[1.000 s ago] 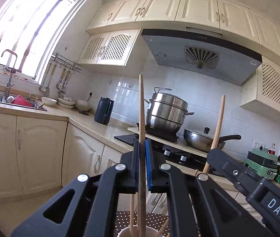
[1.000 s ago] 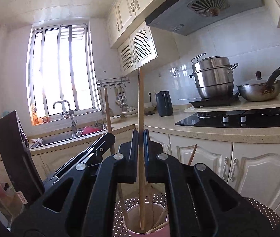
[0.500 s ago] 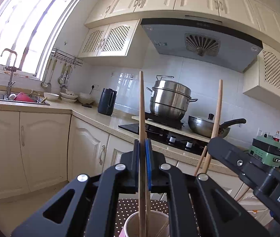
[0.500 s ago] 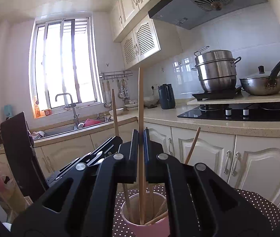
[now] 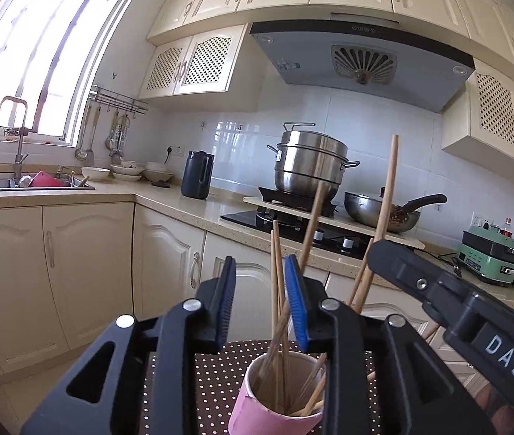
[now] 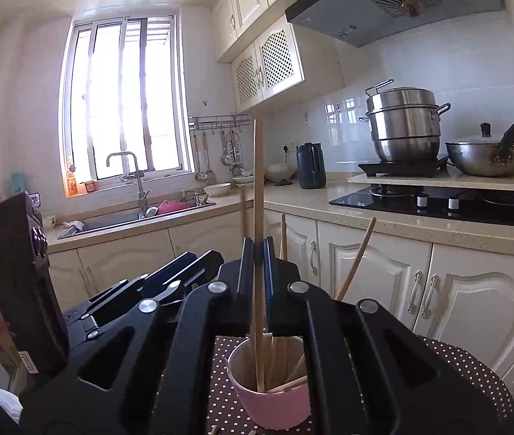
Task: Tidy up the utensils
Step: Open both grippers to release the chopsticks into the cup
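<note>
A pink cup (image 5: 257, 413) with several wooden chopsticks (image 5: 275, 290) stands on a brown dotted cloth (image 5: 202, 380). My left gripper (image 5: 260, 272) hangs just above the cup and its jaws are opening. Two chopsticks rise between its blue pads (image 5: 295, 301), close to the right one, and neither pad presses on them. My right gripper (image 6: 258, 250) is shut on one upright chopstick (image 6: 258, 181) whose lower end reaches down inside the pink cup (image 6: 275, 402). In the left wrist view the right gripper (image 5: 438, 290) sits on the right with that stick (image 5: 387, 188).
A counter (image 5: 170, 199) carries a dark kettle (image 5: 197, 174), a steel steamer pot (image 5: 309, 163) and a pan (image 5: 380, 210) on the hob. The sink (image 6: 130, 217) with a tap lies under the window. Cream cabinet doors (image 5: 86, 261) stand behind the cup.
The left jaws have parted and the chopstick they held has slid down into the cup. Both grippers have sunk towards the cup, which now shows more fully. The right gripper still holds its stick.
</note>
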A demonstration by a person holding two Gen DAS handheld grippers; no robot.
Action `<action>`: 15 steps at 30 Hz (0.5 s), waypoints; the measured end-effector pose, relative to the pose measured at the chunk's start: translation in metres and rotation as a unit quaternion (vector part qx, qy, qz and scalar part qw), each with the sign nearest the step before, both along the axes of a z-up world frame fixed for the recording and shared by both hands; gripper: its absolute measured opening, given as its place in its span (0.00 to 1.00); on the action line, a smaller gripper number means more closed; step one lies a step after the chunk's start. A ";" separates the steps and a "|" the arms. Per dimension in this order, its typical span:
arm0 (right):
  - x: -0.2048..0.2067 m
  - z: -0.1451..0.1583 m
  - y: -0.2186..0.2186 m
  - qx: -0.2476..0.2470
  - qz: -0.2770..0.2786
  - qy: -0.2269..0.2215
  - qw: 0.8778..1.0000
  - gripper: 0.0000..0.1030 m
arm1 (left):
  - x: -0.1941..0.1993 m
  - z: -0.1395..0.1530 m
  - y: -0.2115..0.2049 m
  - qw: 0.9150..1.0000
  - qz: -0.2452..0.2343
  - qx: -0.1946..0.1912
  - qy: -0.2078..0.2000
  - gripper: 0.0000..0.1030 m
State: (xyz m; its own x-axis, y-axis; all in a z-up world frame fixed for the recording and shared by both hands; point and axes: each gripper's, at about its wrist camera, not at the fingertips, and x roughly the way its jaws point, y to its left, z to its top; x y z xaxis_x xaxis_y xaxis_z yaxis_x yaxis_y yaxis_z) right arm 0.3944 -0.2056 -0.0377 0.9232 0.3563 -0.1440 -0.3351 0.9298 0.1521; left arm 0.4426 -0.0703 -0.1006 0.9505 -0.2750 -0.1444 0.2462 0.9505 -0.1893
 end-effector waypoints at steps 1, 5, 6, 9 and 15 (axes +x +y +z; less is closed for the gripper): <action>0.000 0.000 0.001 -0.001 0.000 0.002 1.000 0.06 | -0.001 0.001 0.000 1.000 0.001 0.003 0.002 0.27; -0.003 0.000 0.004 -0.009 0.000 0.006 1.000 0.06 | -0.006 0.005 0.008 1.000 0.006 -0.003 0.005 0.29; -0.003 0.000 0.004 -0.008 0.002 0.009 1.000 0.06 | -0.007 0.006 0.010 1.000 0.008 -0.003 0.006 0.29; -0.004 0.001 0.006 -0.013 0.000 0.015 1.000 0.06 | -0.011 0.009 0.015 1.000 0.014 -0.002 0.010 0.33; -0.003 -0.002 0.009 -0.015 -0.003 0.036 0.999 0.06 | -0.020 0.013 0.019 0.999 0.026 0.017 0.021 0.42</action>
State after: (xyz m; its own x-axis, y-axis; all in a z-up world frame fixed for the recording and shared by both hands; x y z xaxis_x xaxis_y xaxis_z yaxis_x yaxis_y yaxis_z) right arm 0.3911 -0.1971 -0.0398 0.9123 0.3447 -0.2213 -0.3180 0.9365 0.1478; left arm 0.4228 -0.0511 -0.0875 0.9563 -0.2199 -0.1930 0.1889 0.9678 -0.1666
